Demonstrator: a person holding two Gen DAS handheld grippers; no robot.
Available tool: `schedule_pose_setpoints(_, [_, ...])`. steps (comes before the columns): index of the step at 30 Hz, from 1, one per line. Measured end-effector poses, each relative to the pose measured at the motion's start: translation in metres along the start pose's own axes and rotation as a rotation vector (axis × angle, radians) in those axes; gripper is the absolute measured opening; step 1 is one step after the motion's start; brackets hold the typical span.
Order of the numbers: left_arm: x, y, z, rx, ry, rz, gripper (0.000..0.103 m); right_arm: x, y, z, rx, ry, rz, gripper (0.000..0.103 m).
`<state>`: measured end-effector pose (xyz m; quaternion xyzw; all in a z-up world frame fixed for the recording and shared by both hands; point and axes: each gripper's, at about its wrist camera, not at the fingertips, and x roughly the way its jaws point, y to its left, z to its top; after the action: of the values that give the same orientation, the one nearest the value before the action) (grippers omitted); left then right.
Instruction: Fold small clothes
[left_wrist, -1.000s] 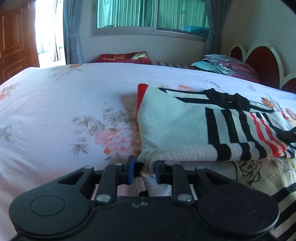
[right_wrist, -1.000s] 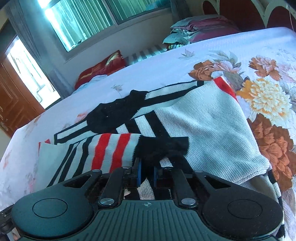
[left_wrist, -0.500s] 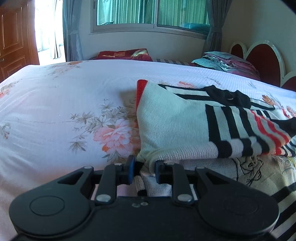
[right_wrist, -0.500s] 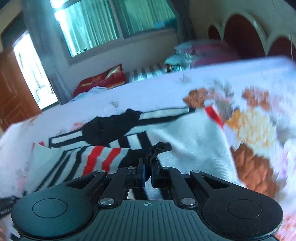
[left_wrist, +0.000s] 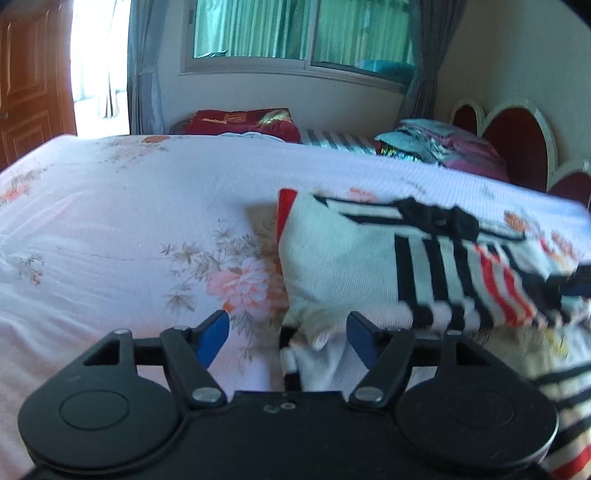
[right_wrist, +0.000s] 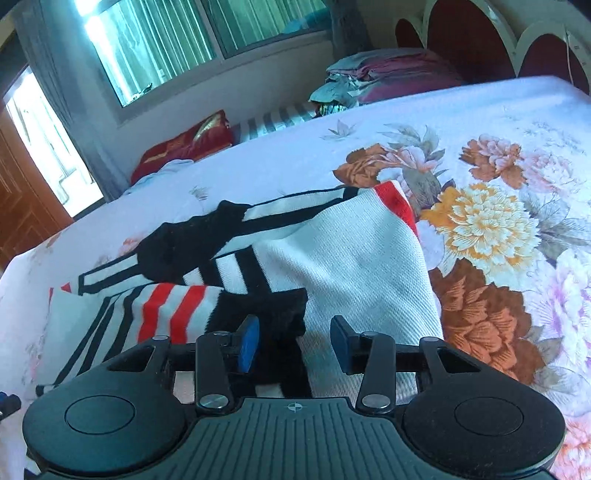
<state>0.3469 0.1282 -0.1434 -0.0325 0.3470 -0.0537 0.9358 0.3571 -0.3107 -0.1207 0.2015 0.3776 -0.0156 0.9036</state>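
Now my left tongs (left_wrist: 288, 334) are spreading, sweater (left_wrist: 343, 266) hem loose between; right tongs (right_wrist: 293, 341) widen off its black cuff, unseen leftward.

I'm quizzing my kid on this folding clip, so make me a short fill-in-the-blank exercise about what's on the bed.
1. The striped sweater lies on a ____ bedsheet.
2. Its stripes are black and ____.
3. The sweater's folded edge lies between the open fingers of the ____ gripper.

Missing words: floral; red; left
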Motion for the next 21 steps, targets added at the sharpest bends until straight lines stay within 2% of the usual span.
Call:
schedule_pose_setpoints(3, [0.018, 0.002, 0.02, -0.089, 0.016, -0.035, 0.069, 0.012, -0.002, 0.004, 0.007, 0.02, 0.003, 0.043])
schedule_pose_setpoints(6, [0.048, 0.002, 0.038, -0.132, 0.044, -0.055, 0.066, 0.022, 0.004, 0.006, -0.019, 0.025, 0.002, 0.042])
schedule_pose_setpoints(7, [0.059, 0.003, 0.043, -0.144, 0.053, -0.056, 0.063, 0.023, 0.006, 0.007, -0.028, 0.022, 0.002, 0.042])
schedule_pose_setpoints(8, [0.068, 0.004, 0.047, -0.162, 0.058, -0.054, 0.056, 0.023, 0.008, 0.007, -0.035, 0.021, 0.006, 0.041])
schedule_pose_setpoints(10, [0.087, 0.01, 0.055, -0.212, 0.069, -0.063, 0.051, 0.025, 0.013, 0.007, -0.061, 0.015, -0.004, 0.022])
schedule_pose_setpoints(12, [0.103, 0.015, 0.062, -0.236, 0.072, -0.061, 0.048, 0.025, 0.014, 0.007, -0.078, 0.005, -0.015, 0.014])
schedule_pose_setpoints(17, [0.132, 0.018, 0.069, -0.242, 0.084, -0.059, 0.045, 0.026, 0.011, 0.008, -0.092, -0.002, -0.008, 0.005])
schedule_pose_setpoints(18, [0.135, 0.018, 0.07, -0.235, 0.074, -0.059, 0.041, 0.025, 0.012, 0.008, -0.098, -0.012, -0.007, 0.003])
schedule_pose_setpoints(19, [0.137, 0.017, 0.07, -0.227, 0.062, -0.058, 0.026, 0.023, 0.013, 0.009, -0.106, -0.025, -0.006, 0.003])
schedule_pose_setpoints(21, [0.139, 0.014, 0.071, -0.213, 0.036, -0.036, 0.018, 0.019, 0.017, 0.008, -0.133, -0.057, -0.018, 0.003])
